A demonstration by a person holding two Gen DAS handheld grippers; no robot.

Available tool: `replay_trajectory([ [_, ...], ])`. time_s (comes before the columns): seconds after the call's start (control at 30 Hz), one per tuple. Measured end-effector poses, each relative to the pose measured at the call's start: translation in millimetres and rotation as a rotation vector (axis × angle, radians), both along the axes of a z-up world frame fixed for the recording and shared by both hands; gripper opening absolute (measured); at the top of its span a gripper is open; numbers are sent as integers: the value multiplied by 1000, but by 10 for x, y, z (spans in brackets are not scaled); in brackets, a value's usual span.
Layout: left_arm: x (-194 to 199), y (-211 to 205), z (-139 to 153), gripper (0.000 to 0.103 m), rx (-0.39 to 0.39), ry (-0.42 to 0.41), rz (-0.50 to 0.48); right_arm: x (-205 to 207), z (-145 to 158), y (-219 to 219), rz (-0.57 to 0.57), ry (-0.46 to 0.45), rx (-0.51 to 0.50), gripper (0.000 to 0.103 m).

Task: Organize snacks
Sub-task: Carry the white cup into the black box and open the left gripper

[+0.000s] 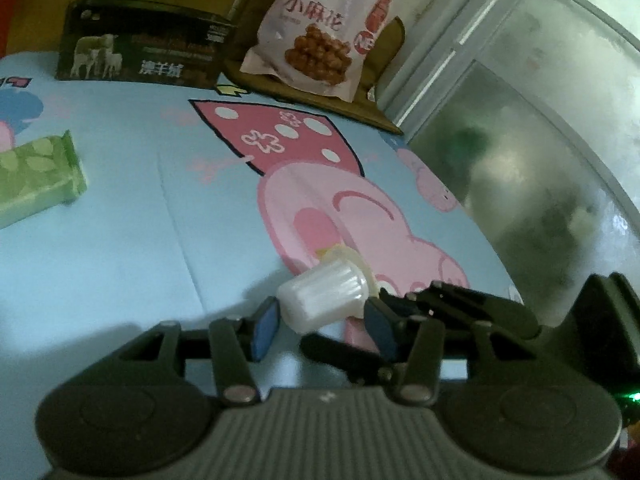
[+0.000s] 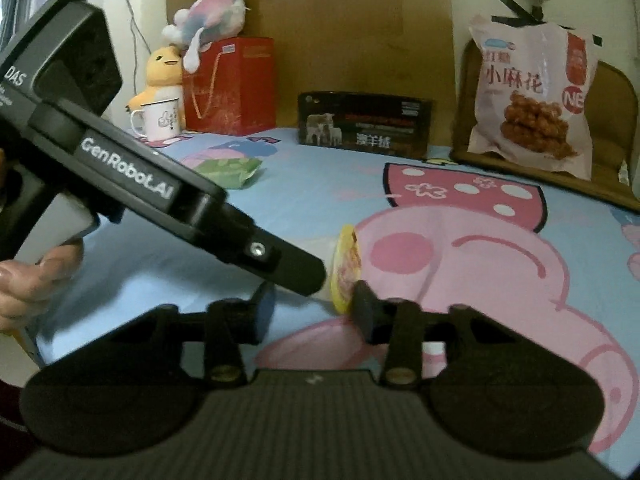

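A small white ribbed jelly cup (image 1: 324,298) with a yellow lid (image 2: 348,264) lies on its side between the blue pads (image 1: 266,328) of my left gripper (image 1: 323,314). Both pads touch it at their tips, so the left gripper is shut on it. In the right wrist view one left finger (image 2: 296,268) crosses in front of the cup's body. My right gripper (image 2: 312,312) is open just below the cup. Its right pad (image 2: 362,312) sits beside the lid's rim and its left pad is bare. The right gripper's fingers (image 1: 436,300) reach in from the right in the left wrist view.
A cartoon bed sheet (image 1: 120,240) covers the surface. At the back stand a black box with sheep (image 2: 364,124) and a big pink snack bag (image 2: 532,104) on a brown cushion. A green pack (image 2: 228,170), a red gift bag (image 2: 232,84), a mug (image 2: 160,118) and plush toys are at the left. A person's hand (image 2: 32,276) holds the left gripper.
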State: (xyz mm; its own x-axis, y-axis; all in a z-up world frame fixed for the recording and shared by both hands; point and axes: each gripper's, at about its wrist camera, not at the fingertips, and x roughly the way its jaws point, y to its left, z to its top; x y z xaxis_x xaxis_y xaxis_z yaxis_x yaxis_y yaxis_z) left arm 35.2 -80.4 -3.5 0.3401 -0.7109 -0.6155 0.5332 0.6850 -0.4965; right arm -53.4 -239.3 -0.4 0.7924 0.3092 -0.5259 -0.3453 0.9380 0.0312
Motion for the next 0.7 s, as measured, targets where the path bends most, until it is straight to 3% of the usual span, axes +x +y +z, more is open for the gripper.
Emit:
replay_trajectory([
  [0.07, 49, 47, 72, 47, -21, -10, 4, 67, 38, -28, -13, 8, 0, 23],
  [0.2, 204, 95, 267, 46, -38, -73, -7, 322, 127, -65, -24, 5, 33, 21],
  [0.4, 663, 178, 219, 46, -16, -57, 36, 736, 177, 39, -22, -3, 15, 21],
  [0.57, 1022, 300, 32, 45, -32, 21, 100, 921, 135, 58, 10, 14, -19, 27],
  [0.7, 1108, 326, 16, 45, -69, 34, 85, 1035, 101, 12, 29, 50, -36, 39],
])
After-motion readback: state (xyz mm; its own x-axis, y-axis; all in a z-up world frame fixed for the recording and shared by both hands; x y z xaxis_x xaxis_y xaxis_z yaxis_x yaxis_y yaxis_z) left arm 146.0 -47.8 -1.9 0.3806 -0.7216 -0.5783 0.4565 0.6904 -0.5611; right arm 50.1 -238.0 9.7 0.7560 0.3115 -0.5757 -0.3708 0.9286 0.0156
